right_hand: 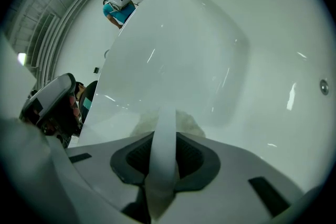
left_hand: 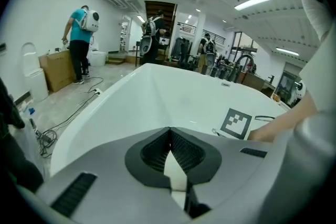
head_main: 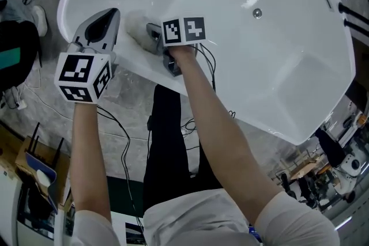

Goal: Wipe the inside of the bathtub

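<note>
Inside the glossy white bathtub [head_main: 259, 66], right tongs [head_main: 150, 33] pinch a pale cloth [head_main: 134, 25]; left tongs [head_main: 112, 16], pressed together, overhang its rim.

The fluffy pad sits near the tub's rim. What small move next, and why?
Probably sweep the right gripper and its pale fluffy wiping pad down the inner wall of the white bathtub toward the round metal drain: the pad sits near the rim, with most of the basin beyond it. The left gripper, shut and empty, can rest at the rim.

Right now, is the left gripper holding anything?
No, the left gripper's jaws meet at their tips with nothing between them, and only the tub shows beyond.
</note>
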`<state>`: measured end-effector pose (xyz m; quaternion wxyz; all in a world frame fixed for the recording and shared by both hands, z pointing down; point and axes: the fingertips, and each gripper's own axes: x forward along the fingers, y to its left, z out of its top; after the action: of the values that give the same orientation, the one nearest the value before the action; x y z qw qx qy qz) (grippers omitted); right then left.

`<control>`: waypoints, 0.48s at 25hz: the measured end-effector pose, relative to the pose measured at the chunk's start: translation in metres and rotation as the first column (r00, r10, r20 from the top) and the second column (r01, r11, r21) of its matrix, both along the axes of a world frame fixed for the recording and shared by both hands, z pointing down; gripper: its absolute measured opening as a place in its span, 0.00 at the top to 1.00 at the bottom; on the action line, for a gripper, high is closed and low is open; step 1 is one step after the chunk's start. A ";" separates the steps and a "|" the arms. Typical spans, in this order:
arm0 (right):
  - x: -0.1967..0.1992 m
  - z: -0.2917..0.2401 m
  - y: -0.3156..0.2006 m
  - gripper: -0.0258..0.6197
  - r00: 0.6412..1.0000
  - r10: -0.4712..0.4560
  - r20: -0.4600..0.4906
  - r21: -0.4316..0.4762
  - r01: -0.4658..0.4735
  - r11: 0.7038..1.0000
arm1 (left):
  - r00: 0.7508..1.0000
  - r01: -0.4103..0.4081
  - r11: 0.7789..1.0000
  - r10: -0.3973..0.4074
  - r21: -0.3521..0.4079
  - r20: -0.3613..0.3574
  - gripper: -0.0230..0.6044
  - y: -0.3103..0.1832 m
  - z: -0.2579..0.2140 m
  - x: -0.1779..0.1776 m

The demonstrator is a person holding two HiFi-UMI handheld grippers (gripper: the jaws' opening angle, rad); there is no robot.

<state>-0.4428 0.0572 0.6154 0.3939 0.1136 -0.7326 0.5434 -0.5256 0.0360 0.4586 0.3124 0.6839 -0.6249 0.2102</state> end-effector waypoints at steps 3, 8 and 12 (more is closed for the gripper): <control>0.013 -0.001 0.000 0.81 1.000 0.020 -0.011 -0.006 -0.021 1.000 | 0.997 -0.073 0.997 0.073 -0.014 -0.007 0.95 -0.011 0.002 0.018; 0.032 -0.001 0.000 0.81 0.999 0.029 -0.028 0.004 -0.029 1.000 | 0.990 -0.136 0.990 0.135 -0.038 -0.038 0.95 -0.031 0.010 0.039; 0.044 0.000 0.000 0.81 0.999 0.035 -0.040 0.006 -0.035 0.999 | 0.979 -0.201 0.977 0.198 -0.066 -0.051 0.95 -0.044 0.022 0.058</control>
<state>-0.3986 0.0574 0.6153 0.3987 0.1385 -0.7239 0.5458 -0.4676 -0.0078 0.4806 0.3277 0.7361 -0.5381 0.2473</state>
